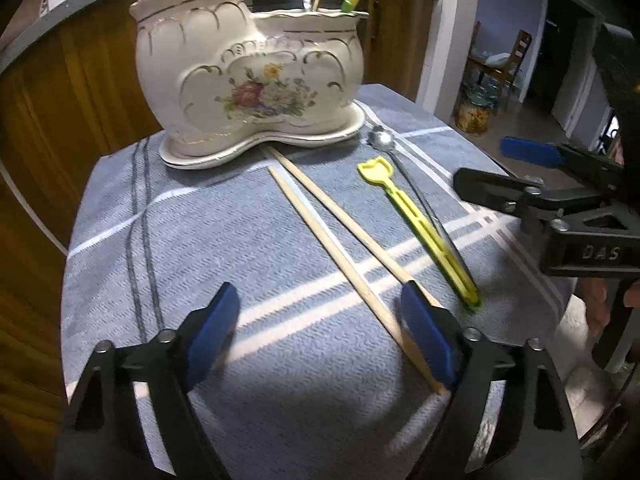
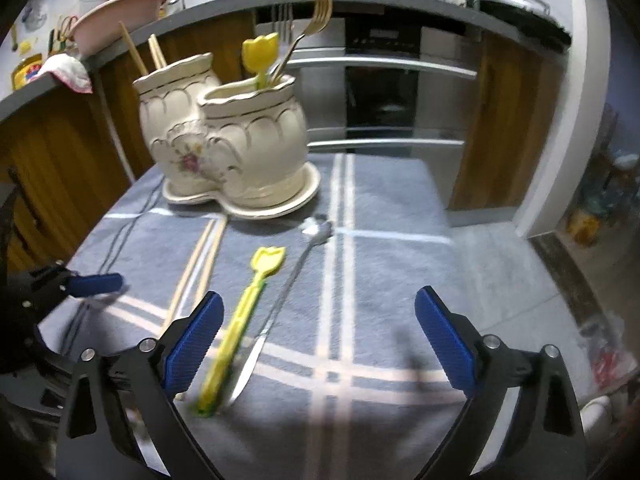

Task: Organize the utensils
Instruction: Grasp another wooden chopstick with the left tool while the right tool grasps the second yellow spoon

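**Both grippers open, low over the cloth**

Left gripper (image 1: 320, 332): jaws spread wide, blue pads (image 1: 212, 332) angled outward, hovering low over the striped cloth (image 1: 240, 240), holding nothing. Right gripper (image 2: 316, 344): jaws also wide apart, nothing between the pads (image 2: 444, 344), also low over the cloth. From the left wrist view it sits at the cloth's right edge, fingers (image 1: 528, 152) pointing across.
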Demonstrator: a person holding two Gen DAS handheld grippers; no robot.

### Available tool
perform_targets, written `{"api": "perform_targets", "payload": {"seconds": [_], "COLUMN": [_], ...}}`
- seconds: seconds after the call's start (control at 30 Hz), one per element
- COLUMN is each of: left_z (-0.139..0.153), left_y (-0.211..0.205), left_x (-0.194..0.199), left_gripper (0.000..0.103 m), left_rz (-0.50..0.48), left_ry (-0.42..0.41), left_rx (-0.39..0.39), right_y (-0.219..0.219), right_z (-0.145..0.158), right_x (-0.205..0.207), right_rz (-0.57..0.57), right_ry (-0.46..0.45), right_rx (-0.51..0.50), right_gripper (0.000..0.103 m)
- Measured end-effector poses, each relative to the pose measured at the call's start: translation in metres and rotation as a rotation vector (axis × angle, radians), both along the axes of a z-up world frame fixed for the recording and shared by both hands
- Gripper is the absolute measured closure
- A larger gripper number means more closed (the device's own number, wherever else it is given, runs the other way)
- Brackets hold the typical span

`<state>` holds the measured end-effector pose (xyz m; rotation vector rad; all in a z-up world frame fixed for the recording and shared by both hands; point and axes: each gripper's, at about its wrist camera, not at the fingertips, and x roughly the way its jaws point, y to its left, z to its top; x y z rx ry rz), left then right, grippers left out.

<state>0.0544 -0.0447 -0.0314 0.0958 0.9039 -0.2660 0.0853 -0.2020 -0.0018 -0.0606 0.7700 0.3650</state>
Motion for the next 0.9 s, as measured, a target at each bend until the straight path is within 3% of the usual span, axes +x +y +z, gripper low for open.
{"api": "perform_targets", "payload": {"seconds": [0.07,0.17,0.3,0.4,0.47,0.5,0.6,0.67,0.9], "left_z": [0.000,-0.001,-0.001,0.000,0.001,0.002,0.003,0.003,0.006], "left_y": [-0.003,-0.009,-0.017,-0.016,-0.014,-0.012,-0.005,-0.001,0.025], "left_x": [-0.003,-0.008,-0.013,-0.012,-0.011,-0.011,-0.010,-0.010,0.004], "left_gripper": [0.033,0.036,0.048,0.066,0.085,0.090,0.093,0.094,0.095], "left_rz": [-0.022,-0.052,-0.072,-0.080,-0.075,-0.068,-0.058,-0.057,-0.004], "left_ry": [0.011,0.016,-0.001,0.003,0.010,0.013,0.025,0.030,0.073], "left_rx": [-0.011,-0.009,0.037,0.038,0.041,0.046,0.050,0.058,0.084], "right_y": [0.005,0.012,0.024,0.034,0.042,0.043,0.050,0.052,0.049], "right_z": [-0.002,-0.006,-0.010,-0.011,-0.014,-0.015,-0.020,-0.021,-0.019], "right_x": [0.002,0.004,0.005,0.005,0.006,0.007,0.008,0.008,0.014], "right_rz": [0.009,0.035,0.077,0.105,0.121,0.123,0.132,0.123,0.110], "right_ry": [0.024,0.065,0.107,0.116,0.130,0.136,0.152,0.139,0.165], "right_rx": [-0.001,0.013,0.029,0.018,0.006,0.003,-0.015,-0.047,-0.051], "right_gripper": [0.029,0.047,0.065,0.071,0.074,0.074,0.076,0.086,0.085]}}
